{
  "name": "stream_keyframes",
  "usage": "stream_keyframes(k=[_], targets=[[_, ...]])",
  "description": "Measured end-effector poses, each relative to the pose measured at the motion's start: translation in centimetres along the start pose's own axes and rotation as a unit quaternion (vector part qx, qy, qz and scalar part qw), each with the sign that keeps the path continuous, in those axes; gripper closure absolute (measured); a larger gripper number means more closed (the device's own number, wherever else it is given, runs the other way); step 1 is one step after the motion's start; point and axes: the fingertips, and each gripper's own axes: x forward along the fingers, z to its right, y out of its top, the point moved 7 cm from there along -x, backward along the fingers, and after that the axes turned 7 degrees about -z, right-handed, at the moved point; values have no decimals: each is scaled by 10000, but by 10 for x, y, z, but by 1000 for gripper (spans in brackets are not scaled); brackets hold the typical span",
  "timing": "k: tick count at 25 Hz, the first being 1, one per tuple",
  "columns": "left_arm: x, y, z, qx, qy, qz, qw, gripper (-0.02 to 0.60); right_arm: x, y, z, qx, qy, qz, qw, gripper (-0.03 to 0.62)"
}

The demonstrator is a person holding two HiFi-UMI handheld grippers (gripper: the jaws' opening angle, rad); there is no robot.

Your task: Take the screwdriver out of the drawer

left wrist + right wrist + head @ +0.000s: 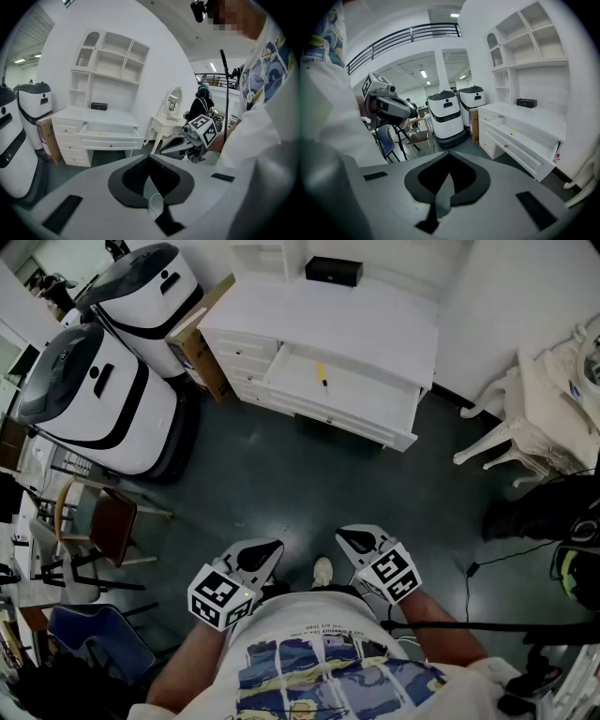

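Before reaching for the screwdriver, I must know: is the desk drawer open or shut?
Open. The drawer stands pulled out from the white desk, and the yellow screwdriver lies visible inside it.

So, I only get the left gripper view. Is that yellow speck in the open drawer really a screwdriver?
Observer: Yes. The head view shows a yellow screwdriver with a dark tip lying in the drawer.
Operator: Is the other gripper carrying anything?
Observer: No. The right gripper view shows the right gripper shut, with nothing between its jaws.
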Motion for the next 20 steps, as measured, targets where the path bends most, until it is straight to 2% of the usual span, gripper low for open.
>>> stream_keyframes(k=[10, 15, 20], targets=[[6, 10, -19, 61, 5, -20, 10000, 568, 17, 3, 17, -13, -10, -126, 9999, 569], [10, 20, -59, 131, -179, 106, 9997, 568, 42, 21, 26, 226, -68, -142, 9996, 569], [16, 42, -117, 269, -551, 257, 9978, 568, 69, 51, 42, 437, -486, -202, 9977, 568]])
